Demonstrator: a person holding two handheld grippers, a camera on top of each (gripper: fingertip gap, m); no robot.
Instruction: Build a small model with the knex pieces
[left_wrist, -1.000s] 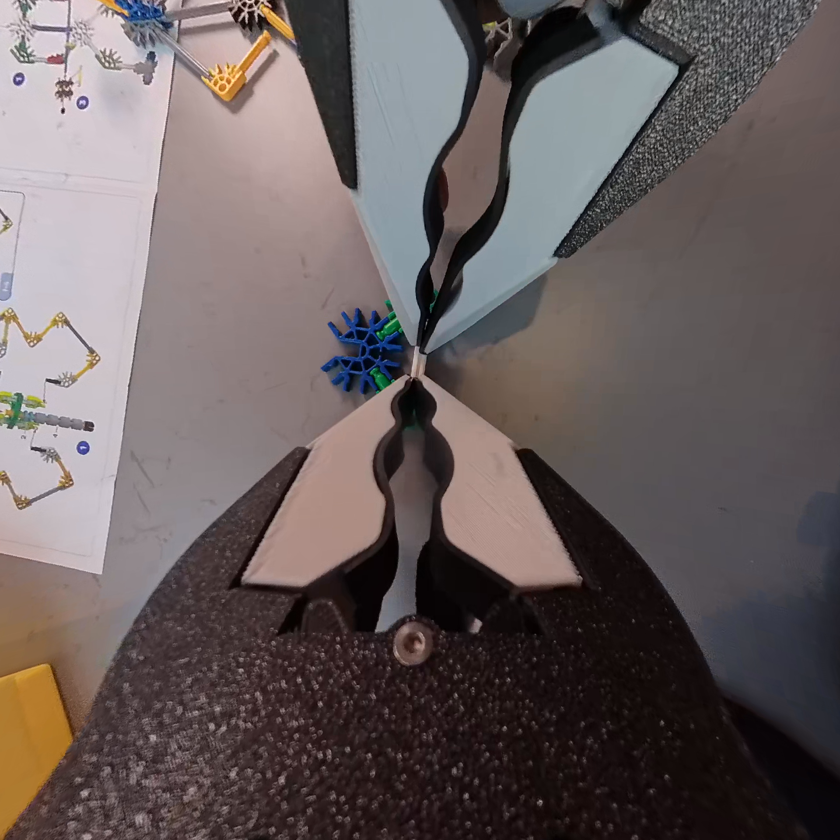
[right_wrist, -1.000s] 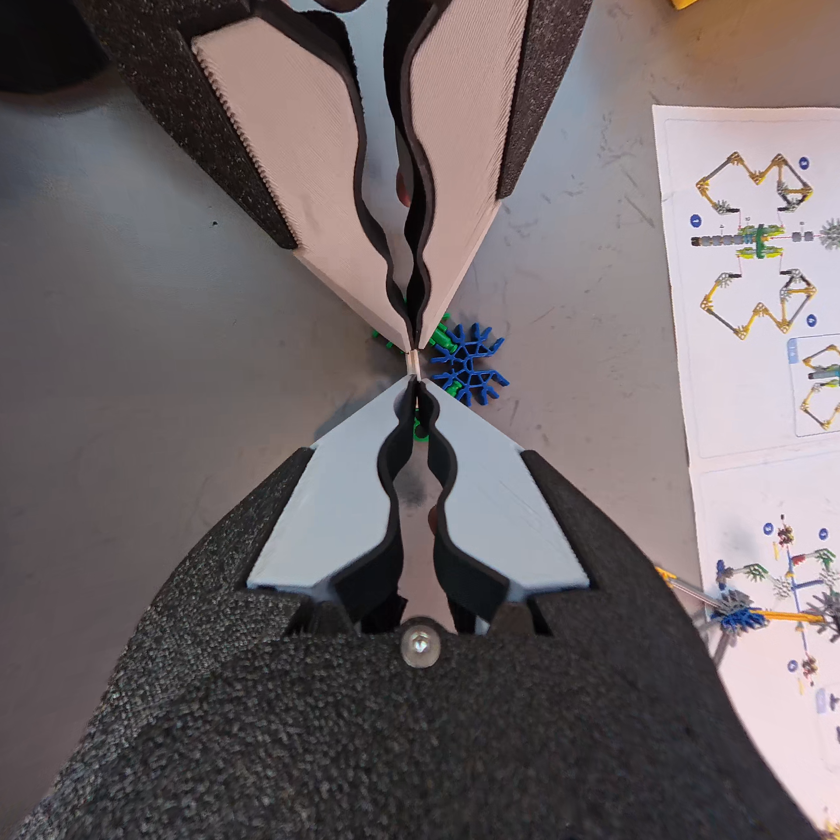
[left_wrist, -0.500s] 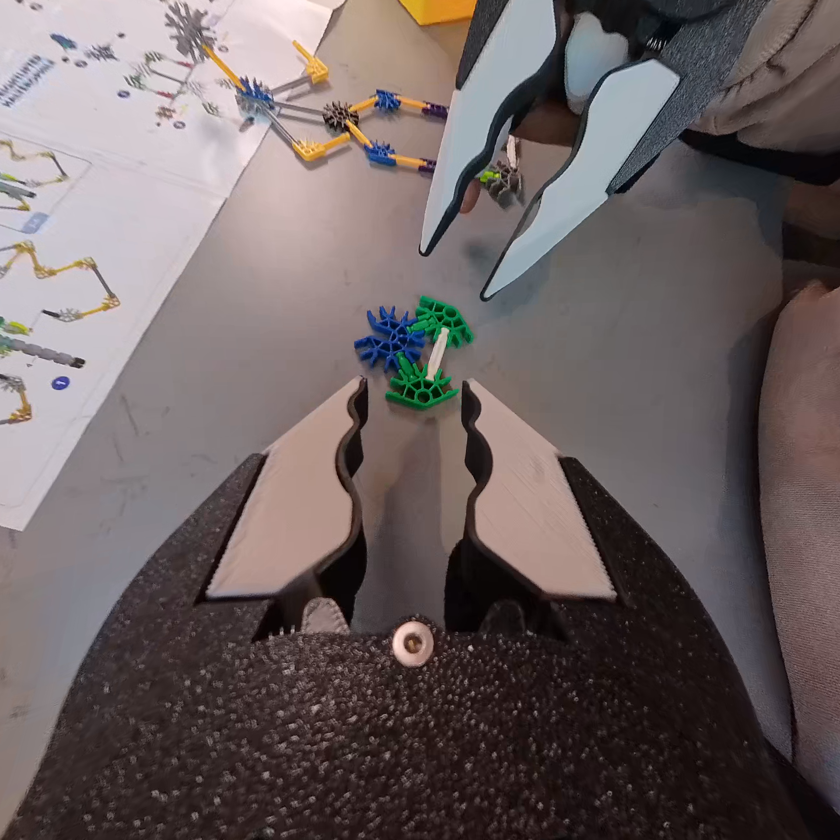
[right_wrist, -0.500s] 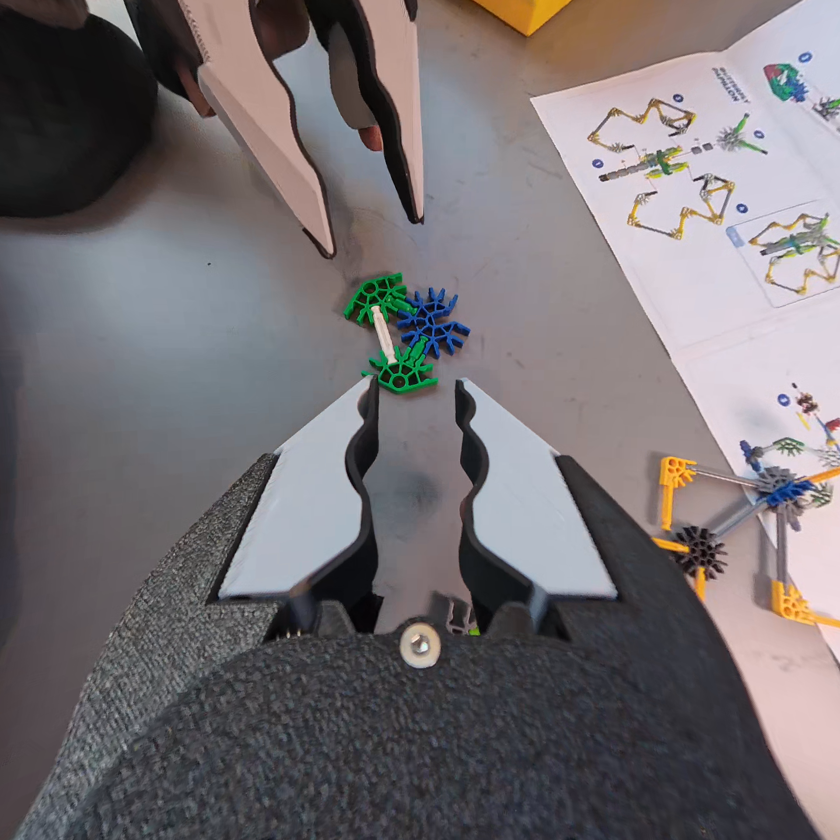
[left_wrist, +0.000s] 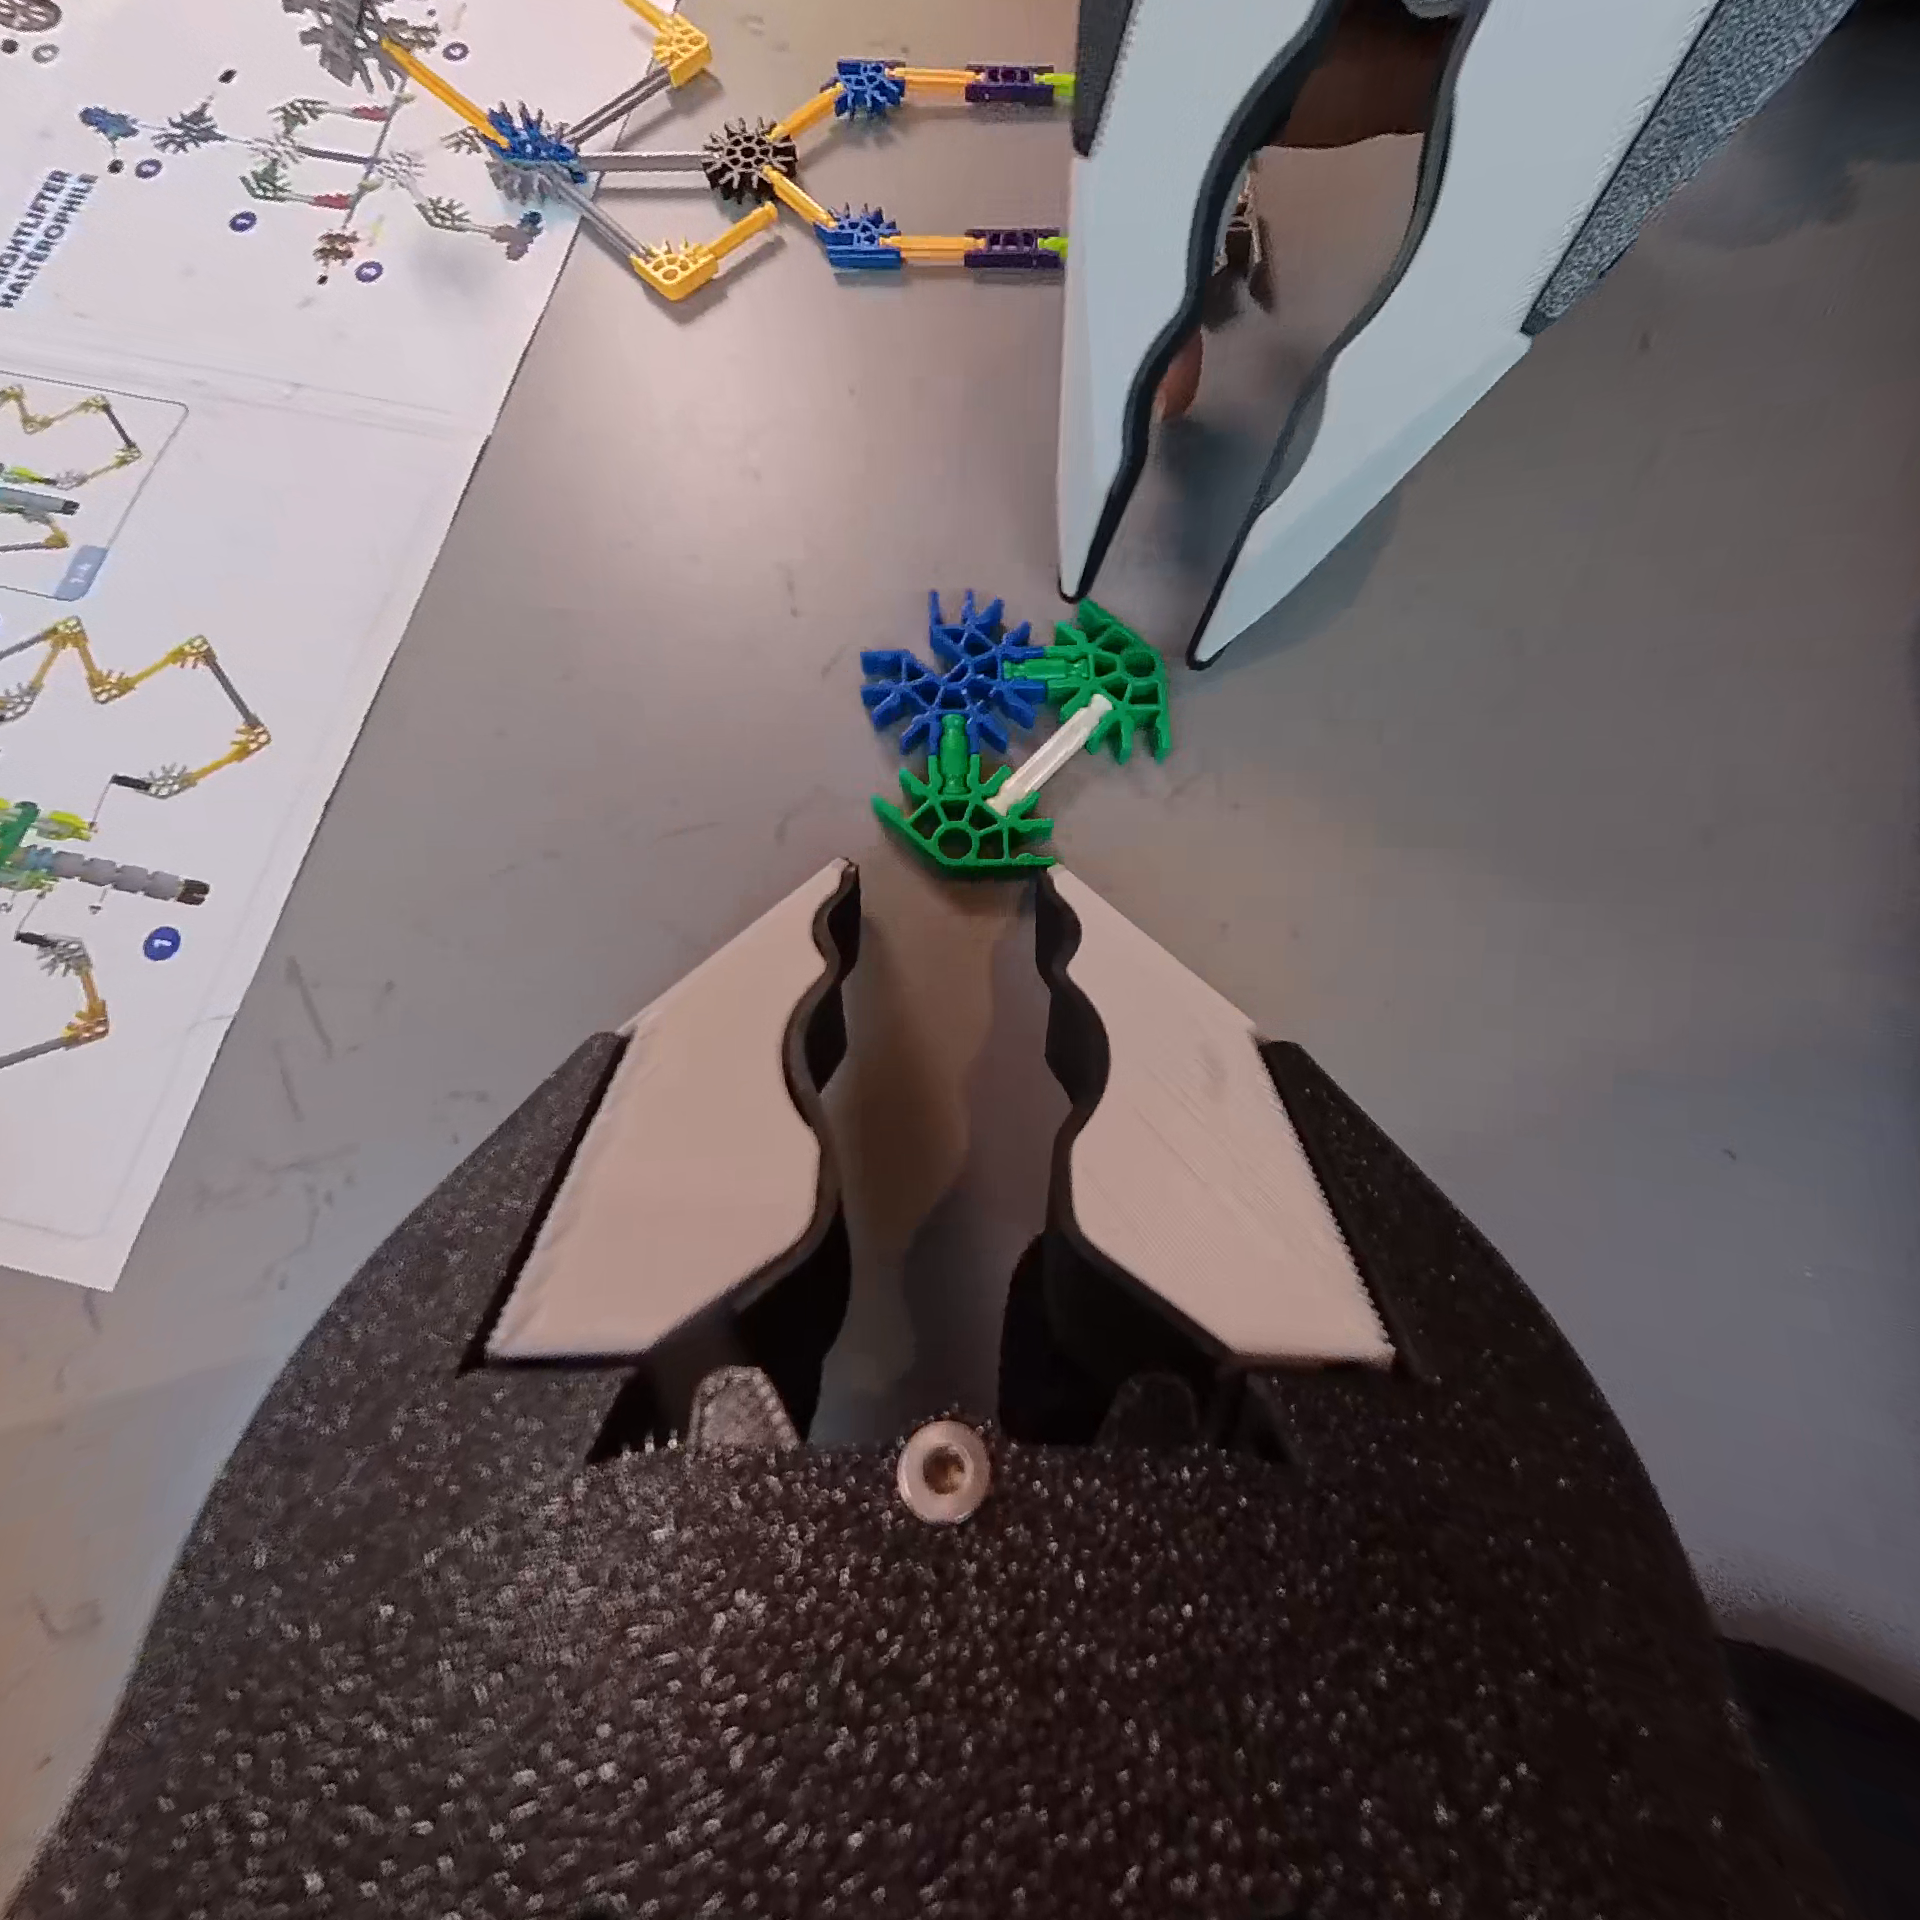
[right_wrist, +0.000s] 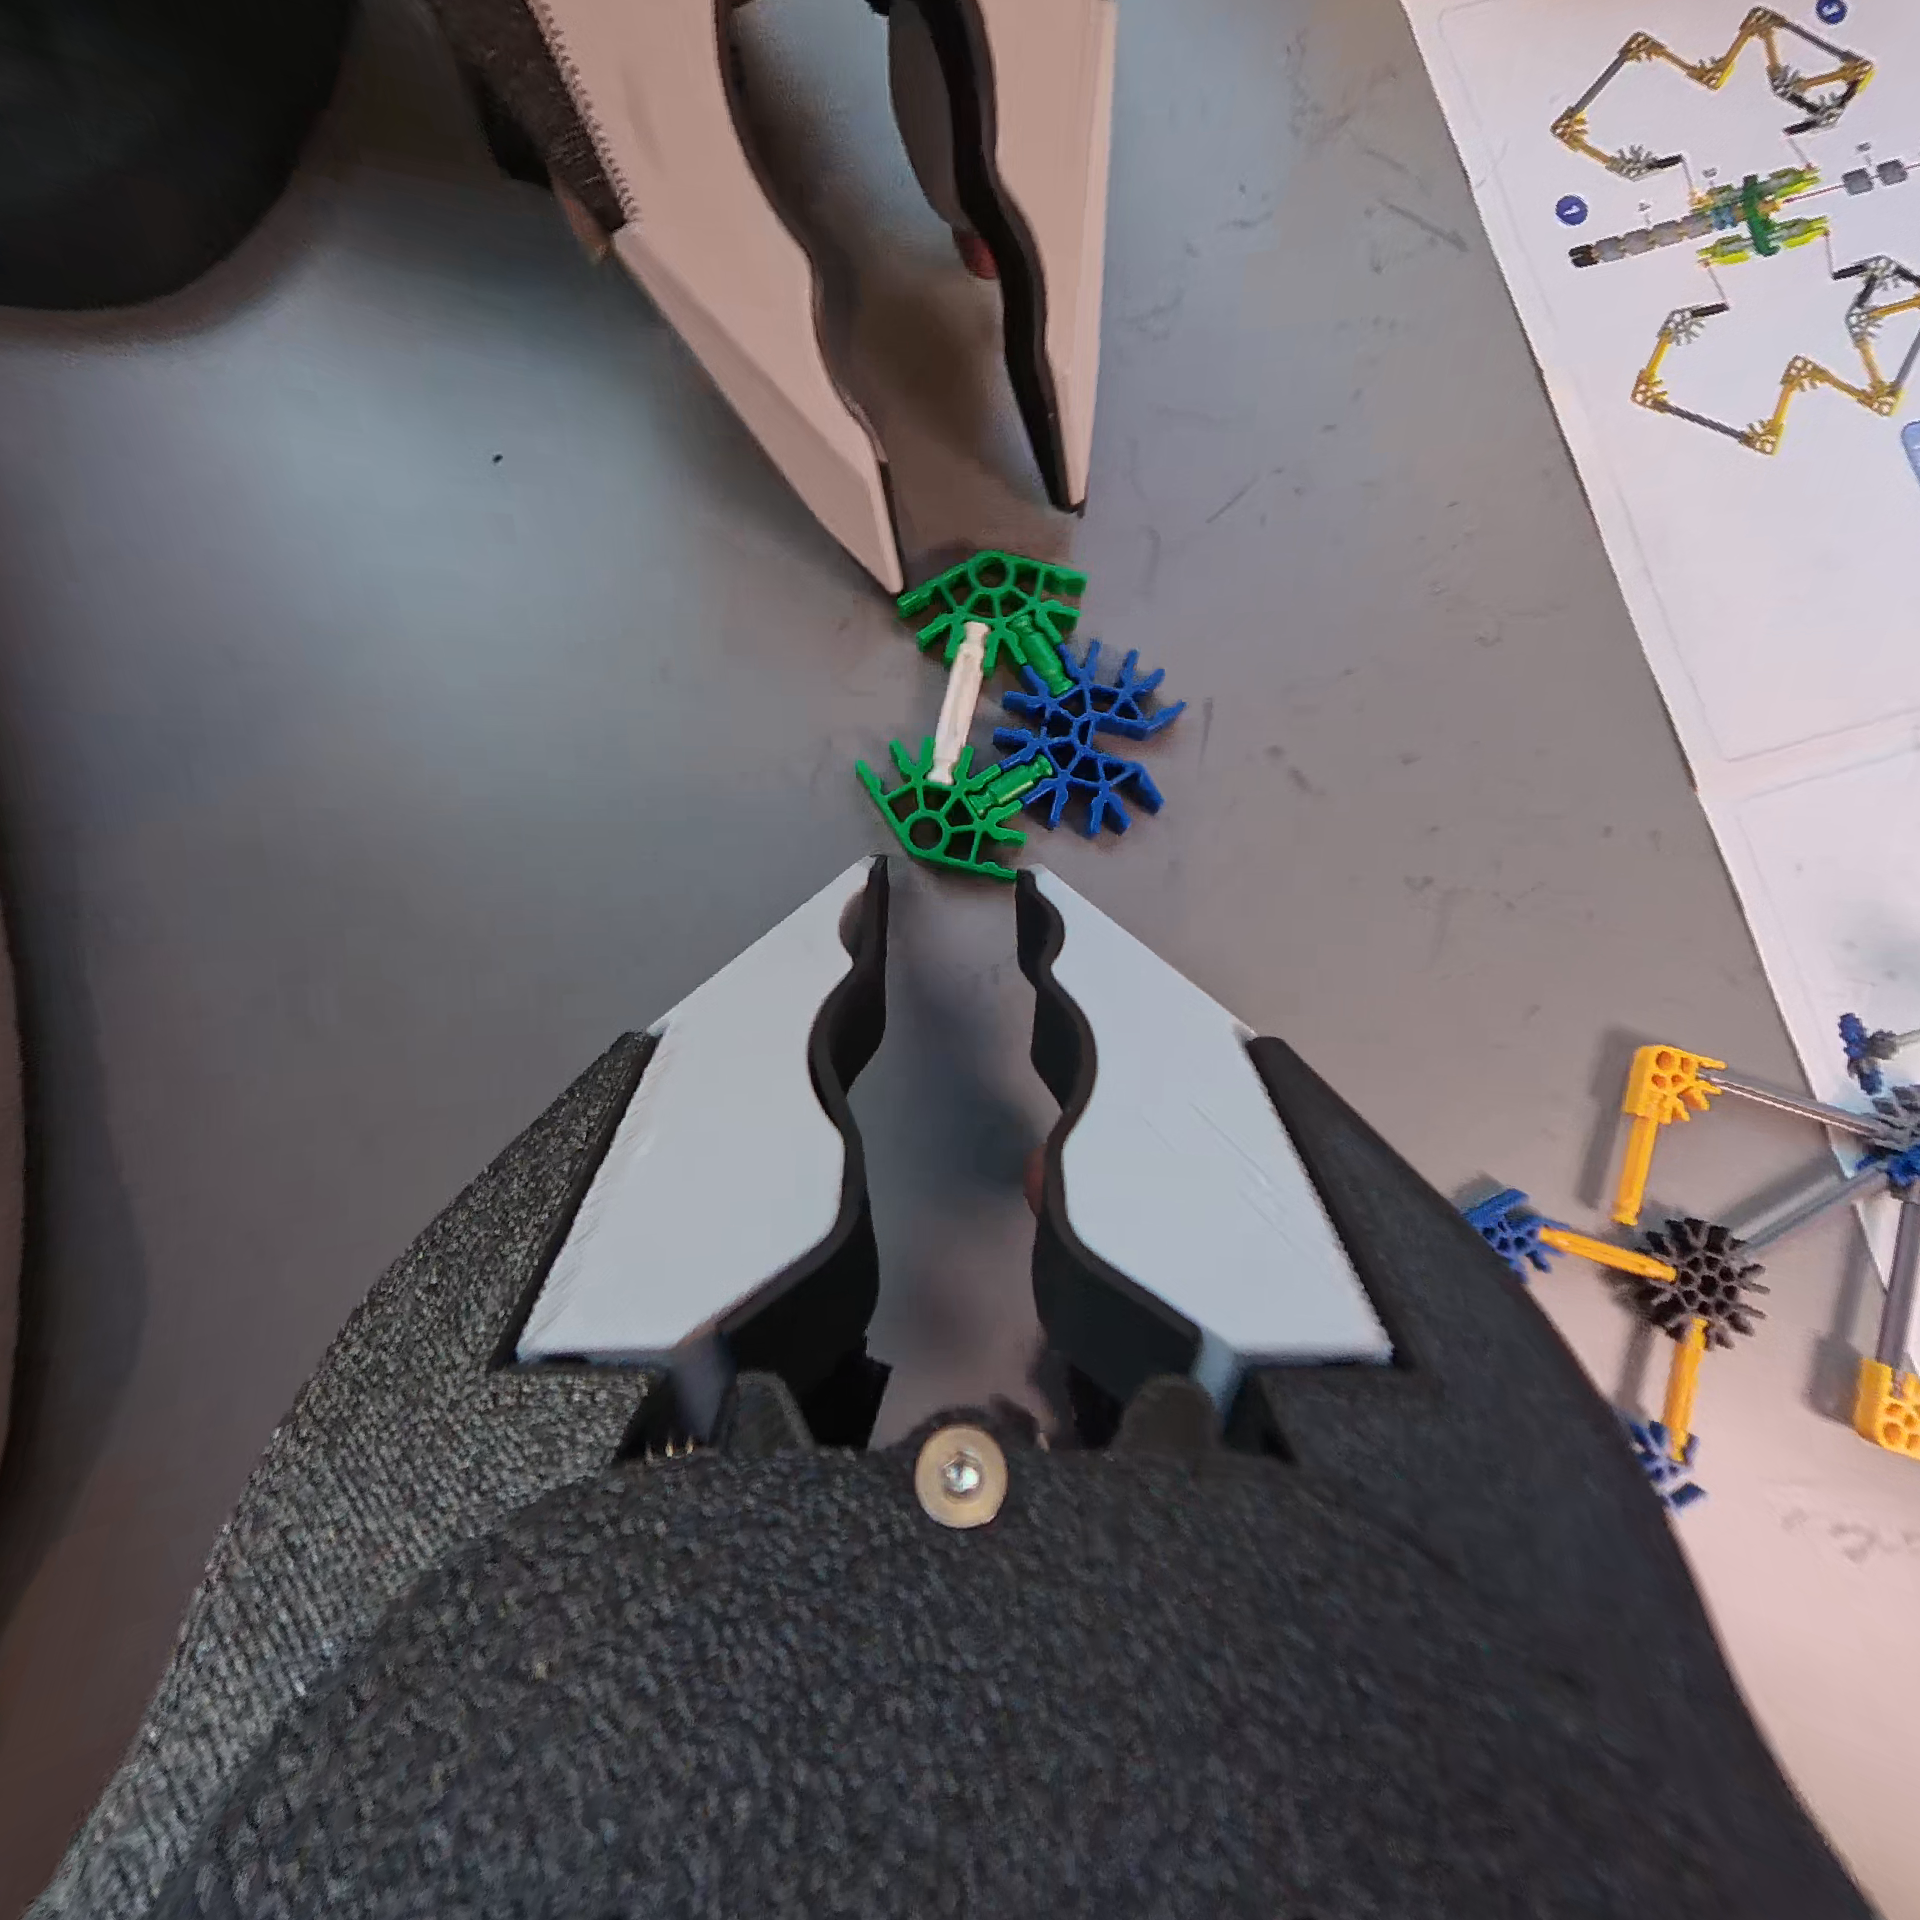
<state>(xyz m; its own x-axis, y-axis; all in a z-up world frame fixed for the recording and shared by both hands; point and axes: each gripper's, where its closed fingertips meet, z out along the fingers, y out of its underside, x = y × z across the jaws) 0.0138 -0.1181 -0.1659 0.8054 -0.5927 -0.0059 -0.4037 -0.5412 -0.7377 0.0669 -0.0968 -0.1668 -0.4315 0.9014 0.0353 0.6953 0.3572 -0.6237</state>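
Note:
A small toy assembly lies flat on the grey table: a blue snowflake connector (left_wrist: 961, 675) (right_wrist: 1086, 738), two green fan-shaped connectors (left_wrist: 966, 826) (left_wrist: 1117, 681) and a short white rod (left_wrist: 1049, 753) (right_wrist: 956, 717) joining the green ones. My left gripper (left_wrist: 945, 883) is open and empty, its tips just short of the nearer green connector. My right gripper (right_wrist: 951, 873) is open and empty, its tips right at the other green connector (right_wrist: 935, 821). The grippers face each other across the assembly; each shows in the other's view, the right one (left_wrist: 1132, 623) and the left one (right_wrist: 982, 545).
A white instruction sheet (left_wrist: 208, 520) (right_wrist: 1766, 416) lies beside the assembly. A larger build of yellow, grey and blue rods with a black connector (left_wrist: 748, 156) (right_wrist: 1694, 1288) lies partly on it. A dark rounded object (right_wrist: 104, 156) sits at the far corner. Spacing between my two grippers at the tips: around 7 centimetres.
A second ago both grippers were shut tip to tip on the white rod. They let go and drew back, leaving the assembly on the table. Both have since moved back close to it, open.

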